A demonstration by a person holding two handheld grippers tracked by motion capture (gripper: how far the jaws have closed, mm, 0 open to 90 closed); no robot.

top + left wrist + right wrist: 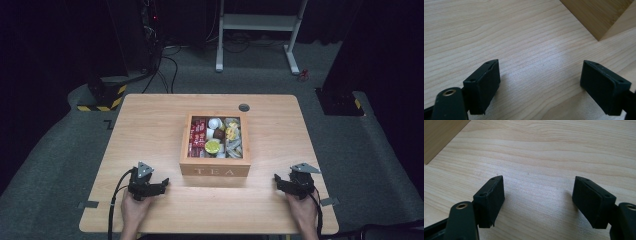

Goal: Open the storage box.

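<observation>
**Dark room, grey floor, one lit wooden table**

Light wooden table (150, 130) in the middle, brightly lit from above, with a small round dark grommet (244, 107) near its far edge. Below and around it, grey carpet floor (60, 150). Behind, very dark, almost black. At the far side, white metal frame of a desk or stand (257, 22) on two feet. At far left, black cables (162, 70) over the floor and a base with yellow-black hazard stripes (102, 97). At far right, another dark base (340, 100) with a small yellow mark. Small grey tape pieces (88, 204) on the carpet beside the near corners.
</observation>
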